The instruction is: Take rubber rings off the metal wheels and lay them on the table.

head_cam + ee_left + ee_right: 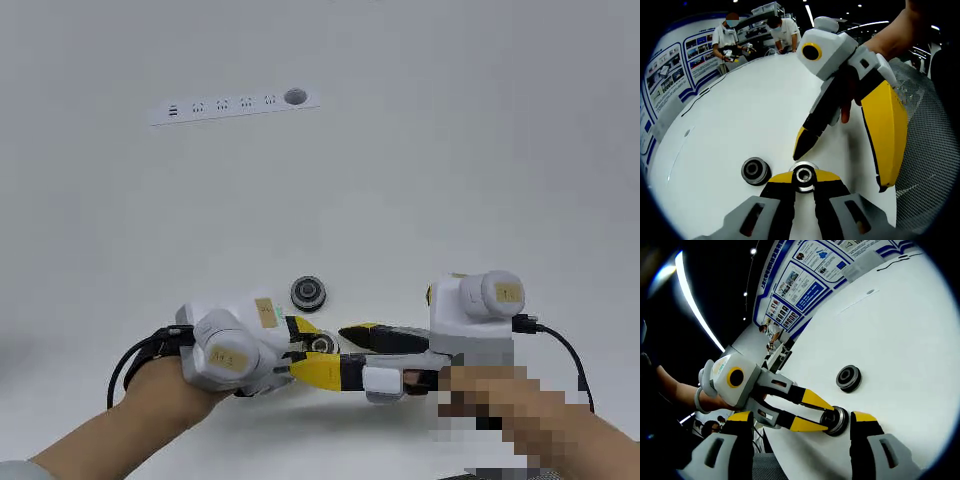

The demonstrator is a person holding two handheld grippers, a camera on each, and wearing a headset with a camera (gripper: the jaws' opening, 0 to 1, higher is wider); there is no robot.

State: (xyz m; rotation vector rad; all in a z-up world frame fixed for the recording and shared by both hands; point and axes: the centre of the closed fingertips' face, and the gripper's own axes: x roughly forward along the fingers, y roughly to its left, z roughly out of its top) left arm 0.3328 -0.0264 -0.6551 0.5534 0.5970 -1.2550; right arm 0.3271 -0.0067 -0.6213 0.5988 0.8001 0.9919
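Right now the left gripper (804, 179) pinches a metal wheel (836, 420) just above the desk (450, 180). The right gripper (842, 165), jaws spread, faces it head-on, with the wheel straight ahead between its tips. A second wheel (309, 292) lies near.

A white bench (450, 150) carries a white power strip (235, 104) at eleven o'clock and a dark-ringed metal wheel (309, 292) toward six o'clock

Your left gripper (318, 350) pinches the first wheel (804, 176), silvery-rimmed, its dark hub facing up. The second wheel (309, 292) lies flat on the table (450, 180) just beside it, wearing its dark rubber ring (744, 170)
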